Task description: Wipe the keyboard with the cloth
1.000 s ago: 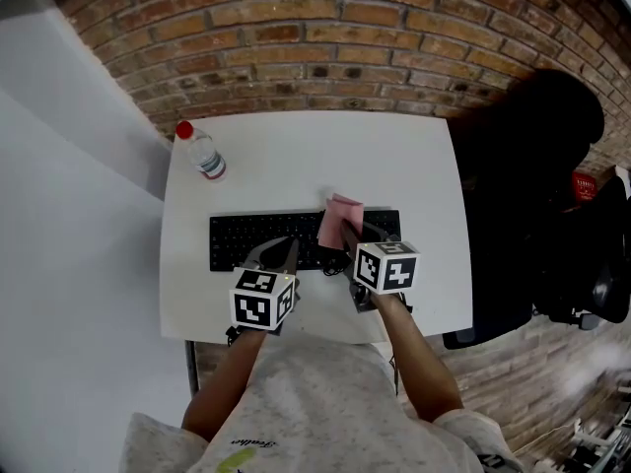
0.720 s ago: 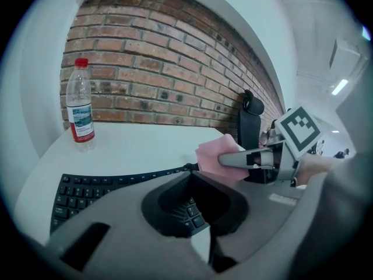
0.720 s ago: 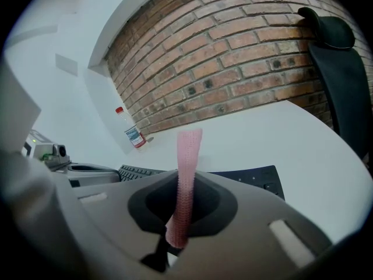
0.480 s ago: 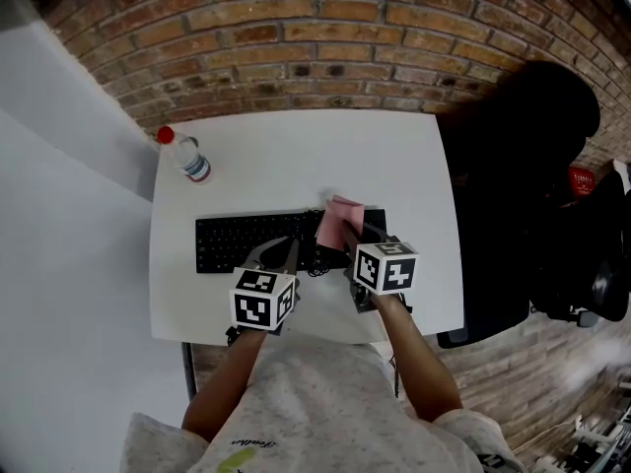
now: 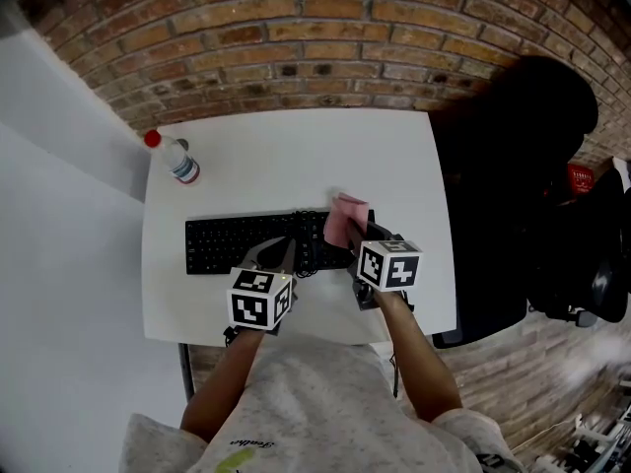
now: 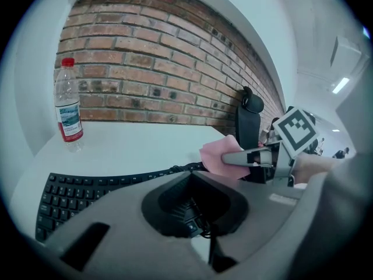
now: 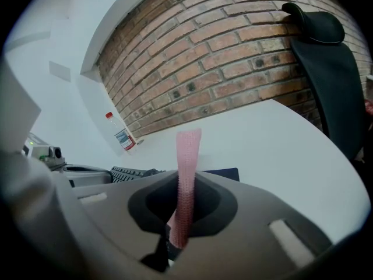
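**Fig. – Head view w/ both gripper views.** White table (image 5: 296, 161) against a brick wall (image 5: 296, 28). The black keyboard (image 5: 237, 244) lies lengthwise along the table's near edge, its L end short of the L edge and its R end approx. mid-table.

(a) My R gripper (image 5: 348, 236) has its jaws closed tight on the pink cloth (image 7: 187, 156). The cloth stands up as a narrow strip btw. them and its free end rises past the tips. It hangs over the keyboard's R end. I cannot tell whether it touches the keys.

(b) My L gripper (image 5: 284, 252) has its jaws brought together w/ nothing btw. them. Only keys and a cable show through the gap behind the tips. It sits over the keyboard's near edge, just L of the R gripper. Contact w/ the keys is unclear.

(c) A water bottle (image 5: 175, 159) w/ a red cap stands upright near the table's far-L corner, well apart from the keyboard.

(d) A dark chair (image 5: 523, 156) stands beside the table's R edge.
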### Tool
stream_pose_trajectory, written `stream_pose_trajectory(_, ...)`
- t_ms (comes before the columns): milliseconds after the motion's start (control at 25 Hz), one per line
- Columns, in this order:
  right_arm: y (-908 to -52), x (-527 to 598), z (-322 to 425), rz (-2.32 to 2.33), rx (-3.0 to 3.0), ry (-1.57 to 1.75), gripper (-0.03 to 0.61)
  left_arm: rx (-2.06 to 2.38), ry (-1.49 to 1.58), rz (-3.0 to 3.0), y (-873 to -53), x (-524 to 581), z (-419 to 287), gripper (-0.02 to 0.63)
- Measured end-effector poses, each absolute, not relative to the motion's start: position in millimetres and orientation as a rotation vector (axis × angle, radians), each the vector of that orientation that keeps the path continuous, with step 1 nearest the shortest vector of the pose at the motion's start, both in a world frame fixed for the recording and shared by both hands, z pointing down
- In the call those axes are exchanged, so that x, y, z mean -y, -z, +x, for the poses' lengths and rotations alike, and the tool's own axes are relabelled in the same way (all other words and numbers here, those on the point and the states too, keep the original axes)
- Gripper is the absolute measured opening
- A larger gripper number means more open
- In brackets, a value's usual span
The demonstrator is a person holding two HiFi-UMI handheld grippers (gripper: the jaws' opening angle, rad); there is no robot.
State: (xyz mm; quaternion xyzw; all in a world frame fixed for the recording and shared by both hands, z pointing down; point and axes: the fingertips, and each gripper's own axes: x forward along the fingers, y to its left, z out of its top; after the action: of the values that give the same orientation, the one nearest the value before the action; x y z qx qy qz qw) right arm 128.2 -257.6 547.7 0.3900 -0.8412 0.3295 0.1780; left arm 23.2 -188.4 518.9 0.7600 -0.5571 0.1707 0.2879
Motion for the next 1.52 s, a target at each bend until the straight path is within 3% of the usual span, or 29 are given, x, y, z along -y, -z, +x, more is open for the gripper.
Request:
stream_pose_trajectory(800,-552.6,271.6,183.5,1.181,2.344,-0.938,0.023,1.484,-0.474,2.026,-521.7,193.1,47.9,-0.006)
stream_pose_trajectory(1520,-487.7,252.6,129.6,1.165,2.494,-0.860,0.023,1.462,-0.447,1.997,-527.7,167.1,5.3,-0.006)
